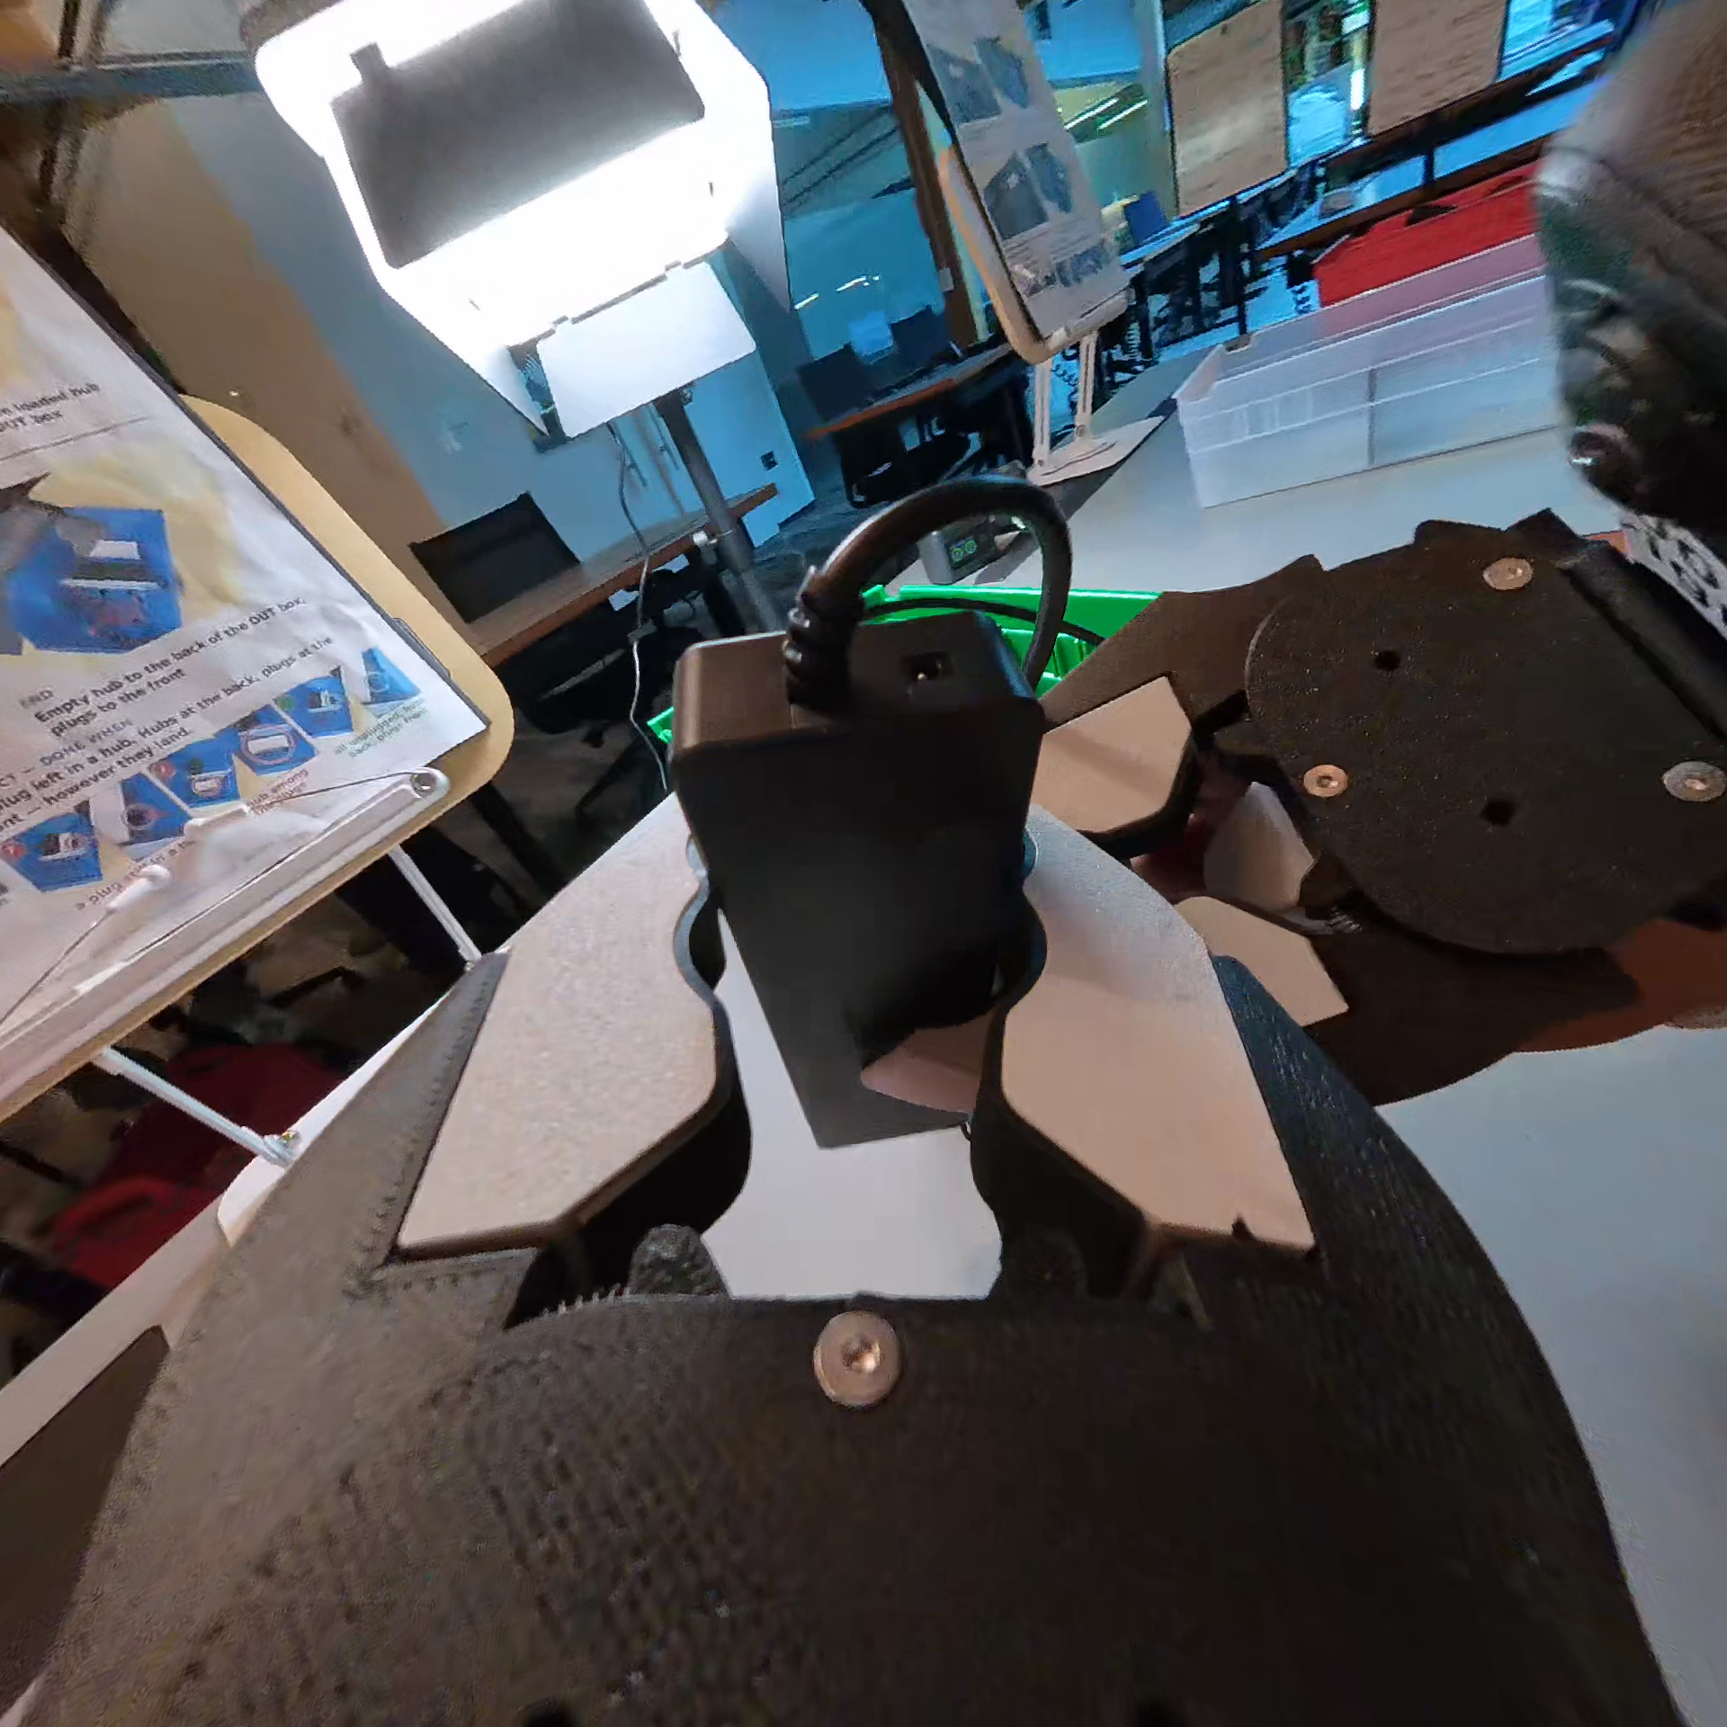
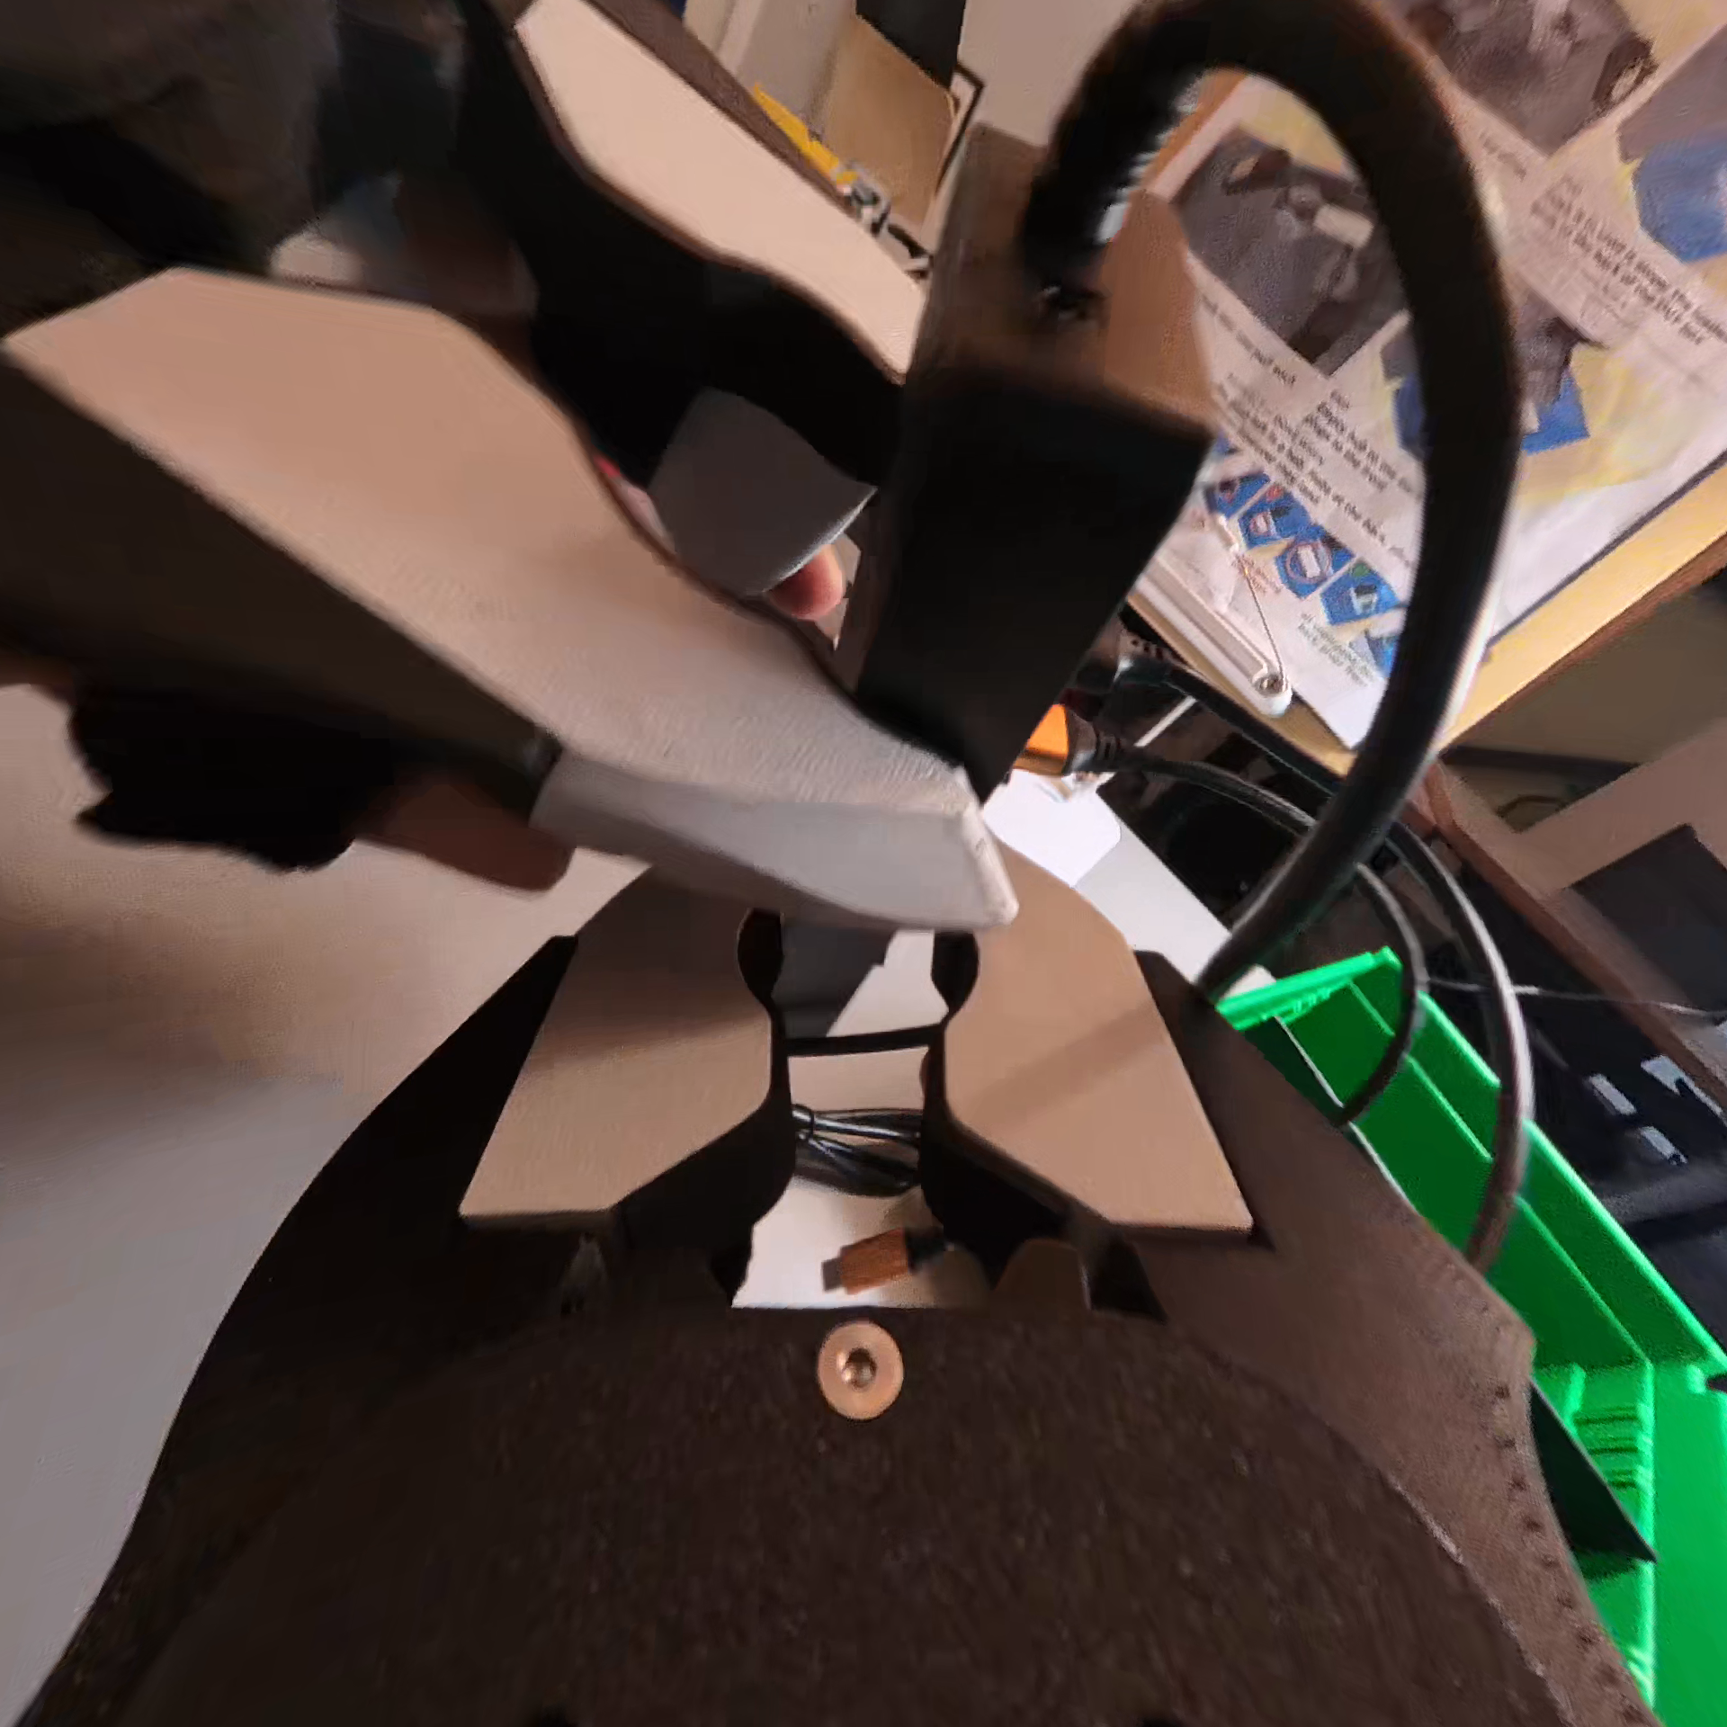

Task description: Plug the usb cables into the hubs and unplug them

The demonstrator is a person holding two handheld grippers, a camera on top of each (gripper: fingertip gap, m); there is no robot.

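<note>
My left gripper is shut on a black USB hub and holds it upright above the white table. The hub's thick black cable loops from its top down towards a green bin. My right gripper sits just right of the hub, fingertips close to its side. In the right wrist view, my right gripper has its jaws a little apart with nothing clearly between them. The hub and left gripper hang above it. A small brown plug with thin cables lies on the table below.
An instruction sheet on a wooden stand is at the left, also visible in the right wrist view. The green bin holds coiled cables. Clear plastic drawers and a bright lamp stand farther back.
</note>
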